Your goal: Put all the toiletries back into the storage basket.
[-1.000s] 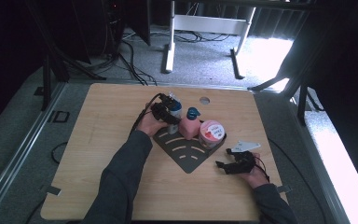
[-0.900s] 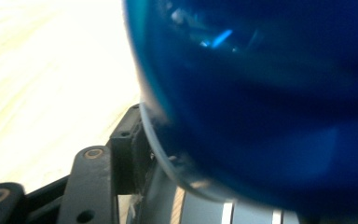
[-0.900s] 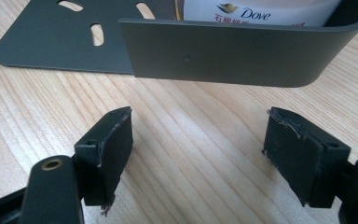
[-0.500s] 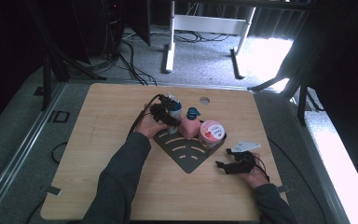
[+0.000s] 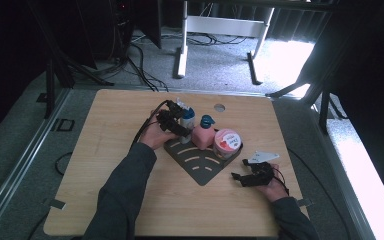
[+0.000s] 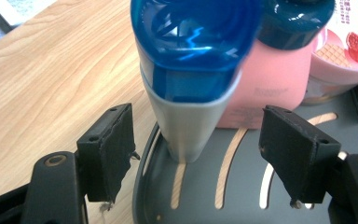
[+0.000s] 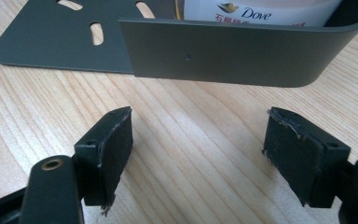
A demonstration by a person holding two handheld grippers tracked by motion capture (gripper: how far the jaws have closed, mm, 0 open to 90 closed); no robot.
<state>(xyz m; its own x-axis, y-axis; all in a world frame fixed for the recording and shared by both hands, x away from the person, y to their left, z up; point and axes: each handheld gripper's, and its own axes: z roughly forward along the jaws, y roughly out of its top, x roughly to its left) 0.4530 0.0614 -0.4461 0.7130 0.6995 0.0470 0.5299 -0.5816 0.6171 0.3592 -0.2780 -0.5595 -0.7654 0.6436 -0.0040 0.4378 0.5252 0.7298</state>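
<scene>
On the left of the high view, the left tool (image 5: 176,123) sits at the near-left corner of the dark rack (image 5: 200,167), around the blue-capped bottle (image 5: 187,119). Its jaws have just been opening, and the left gripper view shows them standing released on either side of the bottle's grey body (image 6: 186,126) with clear gaps, so the bottle stands on its own, upright, just inside the rack's curved rim and right against the pink bottle (image 5: 203,135).

The step in hand looks like letting go after setting the bottle down, and doing it well means backing the left tool straight out along its own line, with the jaws kept wide, so neither pad brushes the grey body. The bottle tapers to a narrow foot and carries a heavier cap end high up, so I judge it easy to tip; any sideways drag would push it into the pink bottle or off the rim. A small lift before pulling away would also clear the rack's edge.

Farther right on the rack, the pink Dove jar (image 5: 227,142) stands beside the pink bottle, close to the rack's raised wall. At the far right, the right tool (image 5: 242,177) rests on the bench (image 5: 90,150) near that wall, jaws released and empty, with bare wood between them. It is best kept there, clear of the rack, so nothing gets jolted.
</scene>
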